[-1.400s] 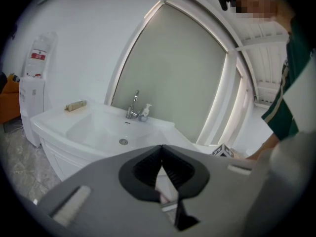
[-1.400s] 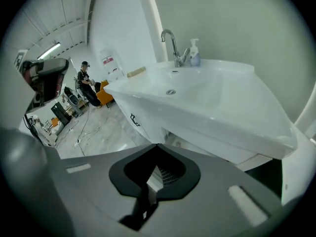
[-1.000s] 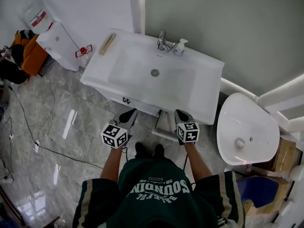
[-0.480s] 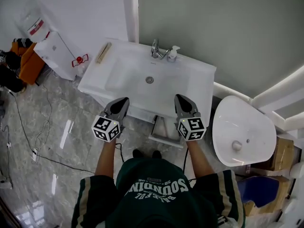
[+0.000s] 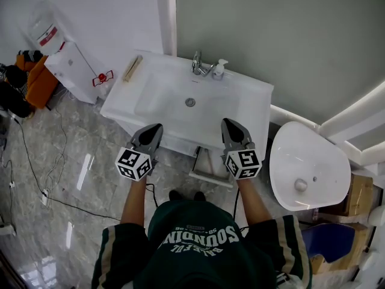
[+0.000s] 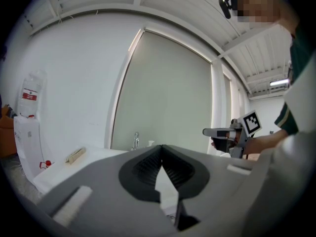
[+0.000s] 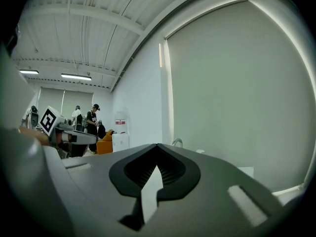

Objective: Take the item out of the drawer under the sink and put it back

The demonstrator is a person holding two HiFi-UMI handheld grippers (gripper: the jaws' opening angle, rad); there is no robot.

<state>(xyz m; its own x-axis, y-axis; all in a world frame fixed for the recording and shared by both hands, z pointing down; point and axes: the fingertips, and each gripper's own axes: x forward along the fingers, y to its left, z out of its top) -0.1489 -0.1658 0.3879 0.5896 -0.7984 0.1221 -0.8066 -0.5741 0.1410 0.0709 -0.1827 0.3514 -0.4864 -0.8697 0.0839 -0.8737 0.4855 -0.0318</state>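
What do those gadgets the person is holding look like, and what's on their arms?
The left gripper and right gripper are grey, tapering two-jaw wedges with dark ribbed pads; each carries a white cube printed with black square markers. The person wears a dark green jersey with cream-striped short sleeves.

A bathroom mock-up: white sink (image 5: 255,104), faucet (image 5: 198,63), loose basin (image 5: 313,155), cables (image 5: 84,205) across marble floor (image 5: 99,161).
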